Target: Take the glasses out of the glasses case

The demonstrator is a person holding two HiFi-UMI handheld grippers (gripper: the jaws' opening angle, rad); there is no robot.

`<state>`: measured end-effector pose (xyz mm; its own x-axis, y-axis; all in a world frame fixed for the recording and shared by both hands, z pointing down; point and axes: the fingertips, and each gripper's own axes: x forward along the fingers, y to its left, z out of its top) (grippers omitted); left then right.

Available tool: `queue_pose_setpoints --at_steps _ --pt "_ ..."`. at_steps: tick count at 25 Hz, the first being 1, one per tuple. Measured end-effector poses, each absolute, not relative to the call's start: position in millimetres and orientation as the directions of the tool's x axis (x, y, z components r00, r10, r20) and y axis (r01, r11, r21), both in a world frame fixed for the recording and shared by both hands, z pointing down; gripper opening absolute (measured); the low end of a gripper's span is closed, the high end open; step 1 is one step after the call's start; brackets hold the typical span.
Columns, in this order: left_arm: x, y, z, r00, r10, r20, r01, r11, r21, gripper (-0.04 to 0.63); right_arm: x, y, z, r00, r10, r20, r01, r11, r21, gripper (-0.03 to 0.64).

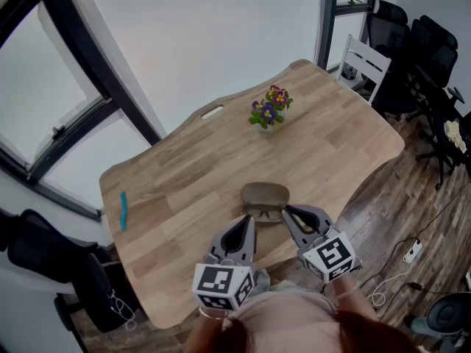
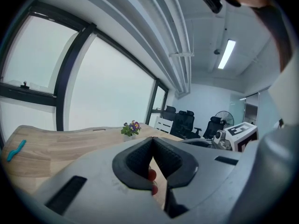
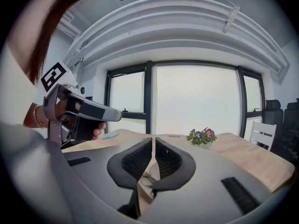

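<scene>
The glasses point(image 1: 263, 213) were laid against the near side of the case point(image 1: 265, 193), between the tips of the left gripper point(image 1: 247, 220) and the right gripper point(image 1: 288, 212). Both grippers were held low and angled toward the case, with their jaws pressed together on nothing.

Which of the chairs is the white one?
The slatted chair standing at the table's far end, by the window post. The office chairs beyond it are black.

Glasses point(image 1: 263, 213) just before glasses case point(image 1: 266, 193) on table point(image 1: 191, 175), potted flowers point(image 1: 269, 112) behind; thin strip point(image 1: 124, 209) near left edge
</scene>
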<state>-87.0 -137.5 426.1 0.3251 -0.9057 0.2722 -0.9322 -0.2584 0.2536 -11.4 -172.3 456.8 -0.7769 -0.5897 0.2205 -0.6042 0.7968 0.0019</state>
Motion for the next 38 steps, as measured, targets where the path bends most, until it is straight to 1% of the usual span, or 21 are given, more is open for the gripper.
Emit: queue_pose_setpoints --at_steps 8,16,22,28,38 --pt "-98 -154 432 0.341 -0.898 0.277 -0.923 -0.264 0.281 0.001 -26 -188 478 -0.784 -0.548 0.29 -0.565 0.825 0.033 0.002" --pt "-109 -161 442 0.359 -0.886 0.292 -0.914 -0.271 0.303 0.0 -42 -192 516 -0.791 -0.472 0.389 -0.503 0.864 0.025 0.003" --pt "-116 -168 444 0.365 -0.883 0.295 -0.91 -0.273 0.311 0.0 -48 -196 539 -0.781 -0.434 0.448 -0.469 0.882 0.037 0.006" --pt "-123 -174 449 0.369 -0.88 0.297 -0.907 -0.273 0.32 0.0 -51 -200 567 -0.764 -0.388 0.515 -0.431 0.901 0.039 0.031" --pt "-128 -180 462 0.388 -0.864 0.321 -0.899 -0.279 0.338 0.0 -57 -205 608 -0.722 -0.319 0.614 -0.371 0.927 0.045 0.04"
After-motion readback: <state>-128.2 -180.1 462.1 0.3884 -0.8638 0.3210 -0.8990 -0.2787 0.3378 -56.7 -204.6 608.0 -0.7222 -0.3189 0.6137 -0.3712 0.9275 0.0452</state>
